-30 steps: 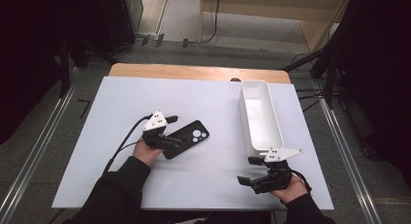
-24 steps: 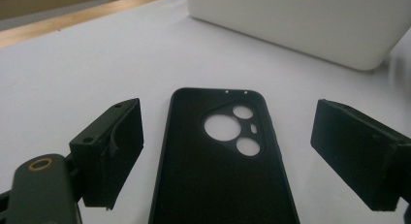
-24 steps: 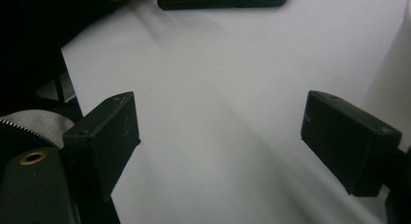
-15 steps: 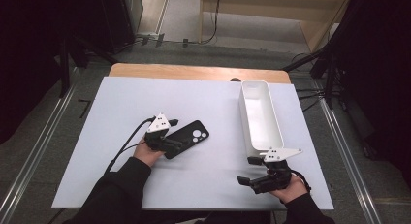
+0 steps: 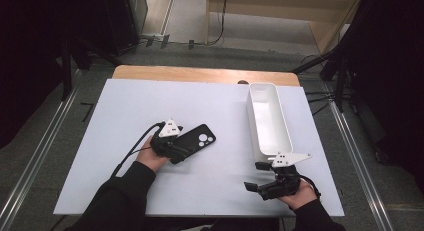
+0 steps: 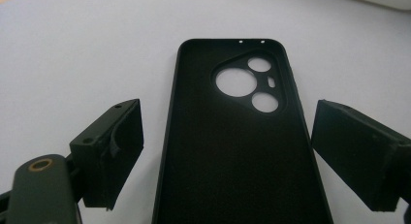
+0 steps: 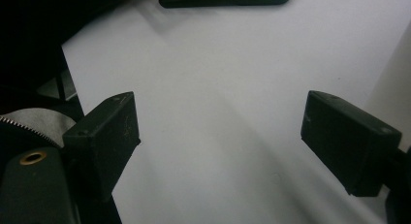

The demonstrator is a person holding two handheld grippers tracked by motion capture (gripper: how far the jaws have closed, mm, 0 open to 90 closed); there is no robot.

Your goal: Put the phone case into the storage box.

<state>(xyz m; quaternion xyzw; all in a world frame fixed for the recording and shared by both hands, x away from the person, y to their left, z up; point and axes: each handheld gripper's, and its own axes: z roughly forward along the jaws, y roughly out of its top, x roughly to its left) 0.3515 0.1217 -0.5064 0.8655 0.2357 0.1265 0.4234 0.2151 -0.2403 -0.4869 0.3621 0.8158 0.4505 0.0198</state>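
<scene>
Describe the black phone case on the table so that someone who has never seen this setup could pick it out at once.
Start at the white table and go to its left half, away from the long white bin on the right. There the phone case lies flat between the open fingers of the left gripper. It is the only flat black thing there, with round camera cut-outs at its far end.

A lab: white table amid metal rails, cables

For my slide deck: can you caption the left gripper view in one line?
Open left gripper straddling a black phone case lying inside-up on the white table, pads clear of its edges.
</scene>
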